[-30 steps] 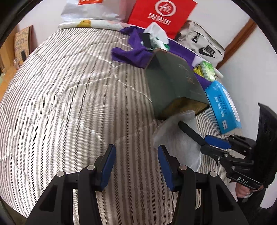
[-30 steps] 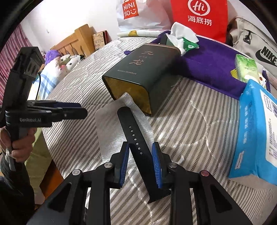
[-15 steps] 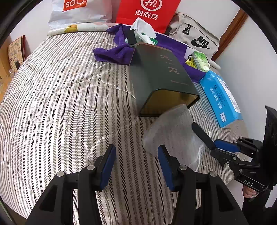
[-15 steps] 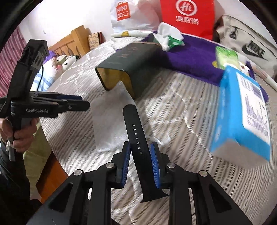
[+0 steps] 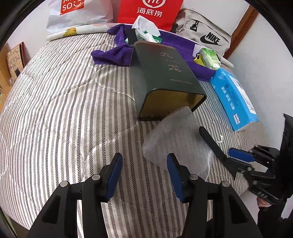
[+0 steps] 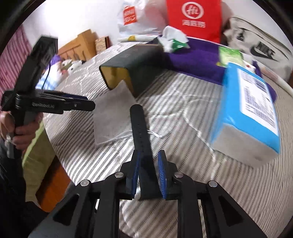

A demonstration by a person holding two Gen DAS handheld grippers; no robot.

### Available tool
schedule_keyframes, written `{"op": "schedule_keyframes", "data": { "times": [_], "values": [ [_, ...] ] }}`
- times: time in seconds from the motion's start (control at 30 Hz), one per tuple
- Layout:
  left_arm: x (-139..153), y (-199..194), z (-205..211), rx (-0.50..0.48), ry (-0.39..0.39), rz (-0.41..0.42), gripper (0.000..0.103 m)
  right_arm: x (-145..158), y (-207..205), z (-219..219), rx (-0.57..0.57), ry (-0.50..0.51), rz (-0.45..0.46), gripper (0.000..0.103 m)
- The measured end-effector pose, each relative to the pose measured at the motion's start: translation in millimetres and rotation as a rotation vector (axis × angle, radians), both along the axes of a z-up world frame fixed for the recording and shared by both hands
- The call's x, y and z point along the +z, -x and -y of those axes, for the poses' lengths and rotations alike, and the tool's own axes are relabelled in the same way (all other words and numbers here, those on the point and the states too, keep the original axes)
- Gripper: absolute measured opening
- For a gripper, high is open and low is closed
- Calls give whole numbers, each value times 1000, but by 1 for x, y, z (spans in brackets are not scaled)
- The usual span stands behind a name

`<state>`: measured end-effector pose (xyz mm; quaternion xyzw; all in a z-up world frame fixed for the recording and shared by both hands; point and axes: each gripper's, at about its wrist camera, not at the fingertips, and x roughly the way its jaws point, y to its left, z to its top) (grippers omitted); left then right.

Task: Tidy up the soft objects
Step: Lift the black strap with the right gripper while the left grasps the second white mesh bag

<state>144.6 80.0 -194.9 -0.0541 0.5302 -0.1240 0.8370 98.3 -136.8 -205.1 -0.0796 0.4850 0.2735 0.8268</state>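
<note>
Already, in the left wrist view, the left gripper hangs spread and empty over the bed, the mesh pouch at one o'clock. From the right wrist, the right gripper pinches the black strap; its long free end could swing, miss the pouch at eleven o'clock, or slip.

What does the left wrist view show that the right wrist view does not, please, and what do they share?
Only the left wrist view shows the left hand-held gripper from behind, open over the striped bedcover with nothing between its pads.

Only the right wrist view shows the wooden headboard and the soft toys beside it, and the right hand-held gripper up close, shut on the black strap.

Both show the dark green box lying on its side, the translucent pouch at its open end, the blue tissue pack and the red bag.
</note>
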Motion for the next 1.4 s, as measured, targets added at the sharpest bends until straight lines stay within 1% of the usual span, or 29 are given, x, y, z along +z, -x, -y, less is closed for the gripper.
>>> {"op": "schedule_keyframes", "data": {
  "times": [0.07, 0.1, 0.17, 0.23, 0.27, 0.37, 0.43, 0.47, 0.5, 0.53, 0.6, 0.63, 0.67, 0.73, 0.77, 0.8, 0.87, 0.97, 1.03, 1.1, 1.17, 1.3, 1.4],
  "values": [
    [2, 2, 0, 3, -9, 3, 48, -7, -2, -8, 22, 18, -2, 21],
    [3, 3, -1, 4, -10, 4, 48, -6, 0, -9, 31, 17, 15, 26],
    [4, 4, -2, 9, -13, 6, 48, -7, 3, -14, 46, 34, 40, 27],
    [5, 4, -2, 16, -15, 7, 48, -8, 7, -17, 58, 63, 68, 26],
    [5, 4, -2, 18, -14, 6, 48, -8, 9, -17, 57, 80, 86, 22],
    [7, 6, 2, 11, -18, 11, 48, -8, 8, -15, 60, 70, 83, 22],
    [10, 7, 7, -7, -17, 26, 48, -8, 7, -14, 81, 50, 66, 33],
    [12, 7, 9, -25, -4, 39, 48, -8, 5, -14, 112, 18, 46, 45],
    [13, 7, 10, -46, 17, 52, 51, -9, 4, -15, 118, 6, 52, 47],
    [14, 6, 11, -62, 43, 63, 54, -10, 6, -17, 117, 11, 67, 47],
    [15, 4, 14, -67, 36, 73, 55, -11, 10, -22, 108, 58, 123, 32],
    [16, 5, 17, -80, 20, 91, 55, -11, 10, -21, 105, 62, 130, 28],
    [17, 4, 20, -94, 4, 109, 57, -11, 8, -18, 94, 42, 118, 21],
    [15, 2, 24, -89, -40, 128, 58, -11, 6, -10, 75, 0, 92, 21],
    [14, 0, 26, -89, -60, 131, 58, -10, 7, -8, 68, 1, 92, 20],
    [13, -2, 28, -99, -64, 136, 58, -10, 10, -6, 61, 11, 98, 20],
    [11, -4, 31, -135, -38, 132, 58, -8, 16, -3, 55, 30, 112, 20],
    [6, -5, 39, -194, -4, 119, 60, -5, 24, 9, 29, 23, 109, 20],
    [3, -5, 47, -228, 2, 111, 66, -1, 27, 19, 2, 16, 114, 20],
    [-2, -3, 55, -259, -6, 96, 76, 3, 29, 29, -25, 16, 123, 20],
    [-3, 3, 63, -282, -51, 124, 80, 8, 33, 41, -62, 11, 130, 20],
    [-8, 15, 81, -314, -179, 173, 84, 11, 41, 59, -100, 9, 139, 20],
    [-10, 20, 88, -313, -228, 205, 88, 8, 42, 68, -122, 22, 141, 20]
  ]
}}
